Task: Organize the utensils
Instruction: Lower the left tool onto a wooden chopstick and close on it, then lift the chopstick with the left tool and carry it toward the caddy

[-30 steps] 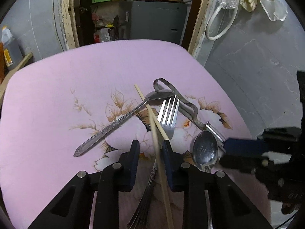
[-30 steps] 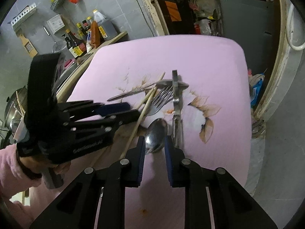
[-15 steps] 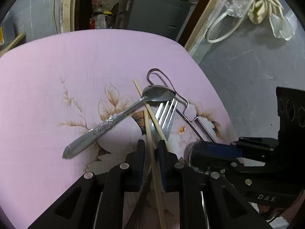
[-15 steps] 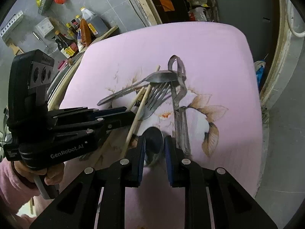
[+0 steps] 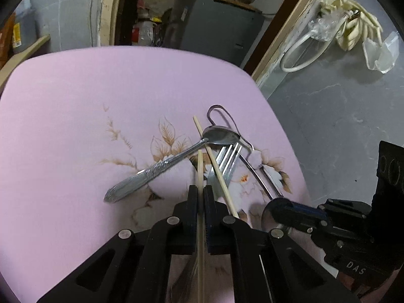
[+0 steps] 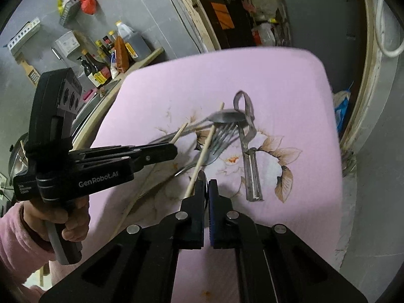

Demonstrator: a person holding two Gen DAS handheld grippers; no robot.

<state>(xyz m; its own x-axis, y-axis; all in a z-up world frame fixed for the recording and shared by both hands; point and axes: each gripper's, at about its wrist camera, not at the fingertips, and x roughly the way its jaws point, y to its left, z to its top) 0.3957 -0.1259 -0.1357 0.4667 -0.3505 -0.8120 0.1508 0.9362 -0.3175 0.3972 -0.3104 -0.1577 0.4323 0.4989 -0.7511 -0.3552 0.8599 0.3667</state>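
On the pink flowered cloth (image 5: 75, 116) a tangle of utensils is being sorted, and the pick-up step is in hand. The left gripper (image 5: 200, 192) is clamped on one chopstick (image 5: 200, 166), which runs between its pads and points toward twelve o'clock in the left wrist view. The right gripper (image 6: 206, 184) is clenched on the edge of a small spoon (image 6: 202, 176), of which only a thin sliver shows between the pads.

The rest of the pile lies just beyond: a second chopstick (image 5: 217, 166) at one o'clock from the left gripper, crossing over a fork (image 5: 224, 161); a large spoon (image 5: 161, 169) whose handle stretches toward nine o'clock; and a peeler (image 6: 250, 161) at one o'clock from the right gripper.

Both pieces probably need to be lifted clear next. A slow, straight rise is called for, since the held chopstick lies close beside the fork handle and the second chopstick, and these may be dragged along. Where the pieces are to be set down is not shown.
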